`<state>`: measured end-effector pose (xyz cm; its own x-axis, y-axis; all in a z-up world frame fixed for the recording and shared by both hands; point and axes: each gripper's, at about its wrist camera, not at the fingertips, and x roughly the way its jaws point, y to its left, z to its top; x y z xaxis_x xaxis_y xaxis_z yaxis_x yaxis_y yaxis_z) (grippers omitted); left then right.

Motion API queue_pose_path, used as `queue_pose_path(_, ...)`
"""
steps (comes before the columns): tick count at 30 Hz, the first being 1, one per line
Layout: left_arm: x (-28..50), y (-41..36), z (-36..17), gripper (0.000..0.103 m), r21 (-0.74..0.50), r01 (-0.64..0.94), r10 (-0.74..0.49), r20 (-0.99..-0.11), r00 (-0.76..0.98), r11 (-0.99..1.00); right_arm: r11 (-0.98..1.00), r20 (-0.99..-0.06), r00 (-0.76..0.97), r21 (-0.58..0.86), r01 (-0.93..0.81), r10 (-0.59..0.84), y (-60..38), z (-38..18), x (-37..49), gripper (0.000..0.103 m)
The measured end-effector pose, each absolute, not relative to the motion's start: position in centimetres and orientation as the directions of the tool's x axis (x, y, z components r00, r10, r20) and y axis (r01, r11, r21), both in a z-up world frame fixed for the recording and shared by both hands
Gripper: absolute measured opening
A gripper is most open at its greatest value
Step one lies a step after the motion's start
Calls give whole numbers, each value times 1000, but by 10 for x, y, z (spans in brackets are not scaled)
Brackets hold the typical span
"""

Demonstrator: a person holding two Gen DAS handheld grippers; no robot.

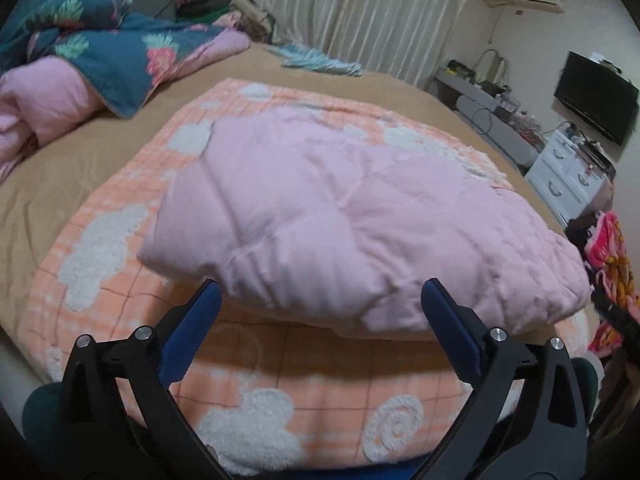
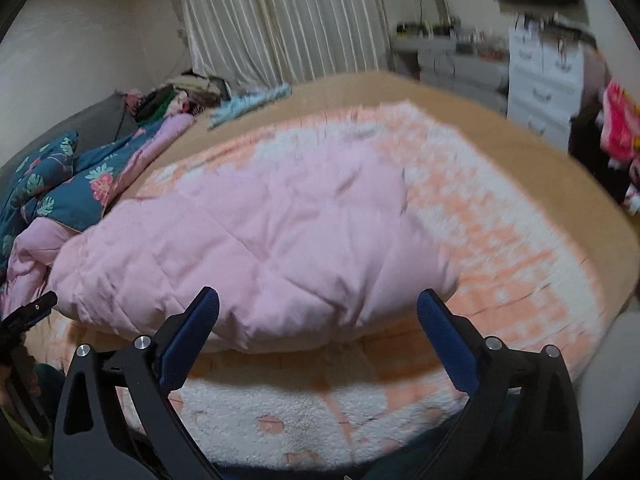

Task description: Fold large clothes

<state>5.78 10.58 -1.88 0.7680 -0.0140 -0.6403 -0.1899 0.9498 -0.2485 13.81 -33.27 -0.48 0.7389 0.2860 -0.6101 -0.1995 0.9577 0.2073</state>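
Right, both my left gripper (image 1: 321, 295) and right gripper (image 2: 318, 303) gape empty; the pink quilted garment (image 1: 340, 216) looks soft and puffy, so I'd pinch its near hem.

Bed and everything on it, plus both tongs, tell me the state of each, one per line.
Pink quilt: folded over, lying on the orange blanket.
Orange blanket: spread flat on the bed.
Floral quilt: bunched up.
Left tongs: open, empty.
Right tongs: open, empty.
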Motion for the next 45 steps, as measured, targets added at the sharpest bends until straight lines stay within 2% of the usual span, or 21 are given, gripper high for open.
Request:
queue_pose_path(7, 43, 83, 15, 94, -245, -118, -49, -582, 812, 962, 958, -521, 804, 156, -239, 285, -332, 32, 95, 99)
queue_pose_path(15, 29, 53, 25, 94, -224, -53, -85, -562, 823, 973, 957, -485, 826, 119, -263, 287, -314, 48, 57, 99)
queue_pose_path(32, 14, 14, 12, 94, -196, 27, -136, -566, 813, 980, 929, -528, 775, 88, -358, 348, -268, 32, 30, 99)
queue_pose_path(45, 14, 15, 12, 94, -181, 13, -116, -571, 813, 983, 920, -549, 754, 76, -385, 361, -256, 27, 29, 99)
